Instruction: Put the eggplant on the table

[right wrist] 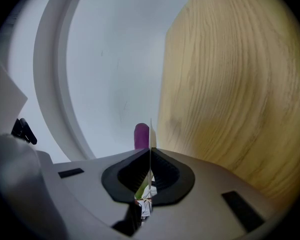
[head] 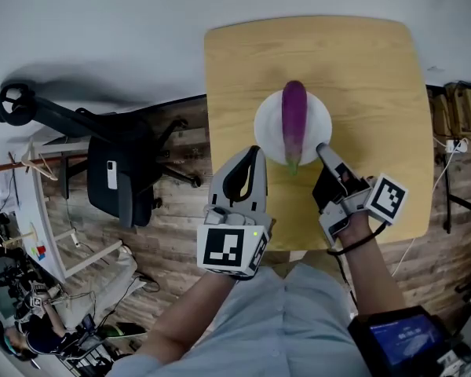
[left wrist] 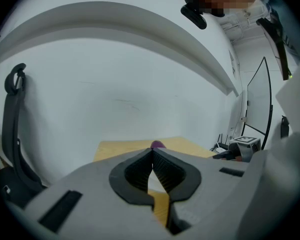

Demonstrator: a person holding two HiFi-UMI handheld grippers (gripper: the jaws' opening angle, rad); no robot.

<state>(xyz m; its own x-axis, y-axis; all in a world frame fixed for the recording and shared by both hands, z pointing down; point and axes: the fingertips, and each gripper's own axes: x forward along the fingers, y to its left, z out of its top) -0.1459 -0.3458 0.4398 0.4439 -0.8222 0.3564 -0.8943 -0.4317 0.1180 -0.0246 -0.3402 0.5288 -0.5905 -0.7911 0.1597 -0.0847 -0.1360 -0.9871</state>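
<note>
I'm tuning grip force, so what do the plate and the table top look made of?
Plate: smooth, plain white, with a very thin rim. It is likely plastic or glazed ceramic, but the look leaves that open.
Table: light wood or wood-look laminate, with visible grain lines and a satin, low-glare finish.

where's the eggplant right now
In the head view the eggplant lies on the white plate at the middle of the wooden table, just ahead of the right gripper, which pinches the plate's rim.

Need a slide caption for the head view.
Right gripper shut on the rim of a white plate carrying a purple eggplant over a wooden table; left gripper shut and empty beside it.
</note>
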